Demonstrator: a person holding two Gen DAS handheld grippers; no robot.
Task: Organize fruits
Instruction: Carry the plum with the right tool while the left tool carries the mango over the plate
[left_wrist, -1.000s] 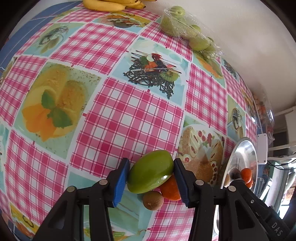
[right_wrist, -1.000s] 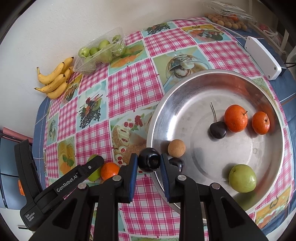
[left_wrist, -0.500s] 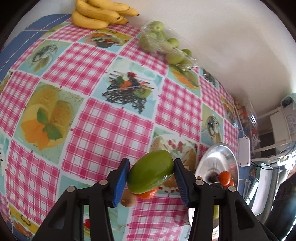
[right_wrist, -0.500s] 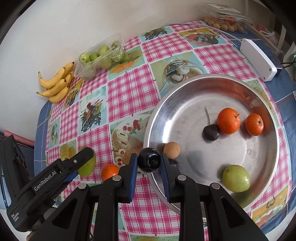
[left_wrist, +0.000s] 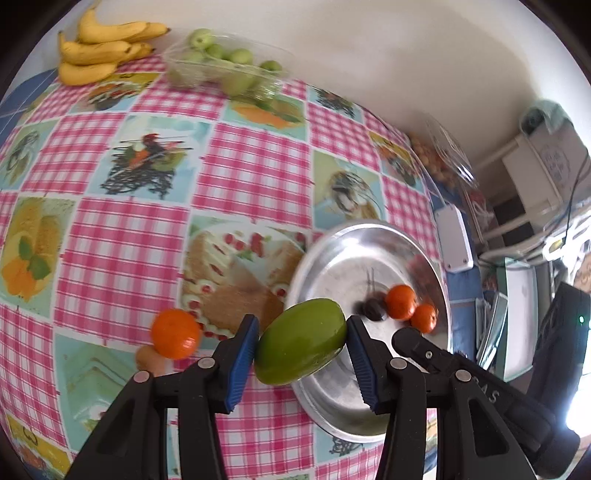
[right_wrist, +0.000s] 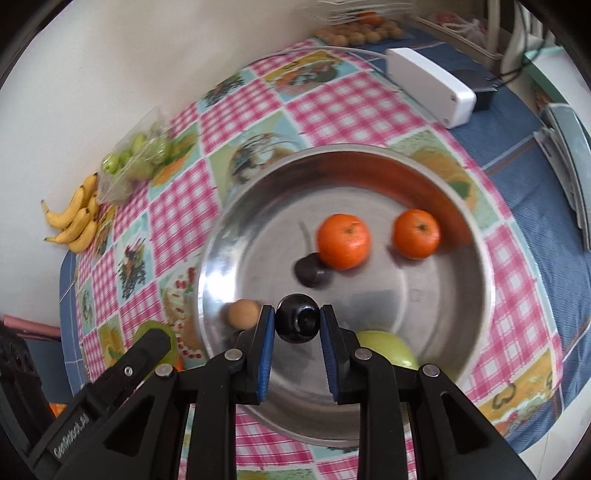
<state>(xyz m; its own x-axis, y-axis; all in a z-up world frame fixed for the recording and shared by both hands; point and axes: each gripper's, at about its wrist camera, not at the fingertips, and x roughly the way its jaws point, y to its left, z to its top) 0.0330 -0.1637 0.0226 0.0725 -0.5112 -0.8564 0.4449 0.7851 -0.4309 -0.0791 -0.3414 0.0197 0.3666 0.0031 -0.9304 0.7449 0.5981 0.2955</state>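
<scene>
Several fruits lie in the bowl (right_wrist: 480, 295); the left gripper (left_wrist: 301, 341) clamps a mango (left_wrist: 301, 341), the right gripper (right_wrist: 297, 323) a plum (right_wrist: 297, 323), one orange (left_wrist: 175, 334) waits at nine o'clock.

A plain white wall (left_wrist: 369, 55) stood behind the table (right_wrist: 535, 155), which wore a pink-checked cloth (left_wrist: 122, 254) with food pictures over a blue cover. Past the table's far end stood white furniture (left_wrist: 546, 162) with cables (left_wrist: 580, 184) hanging by it, and hard daylight (left_wrist: 580, 410) glared in low at that side. A white box (right_wrist: 428, 85) lay on the blue cover near the table's edge, with a dark adapter (right_wrist: 484, 94) just beside it.
</scene>
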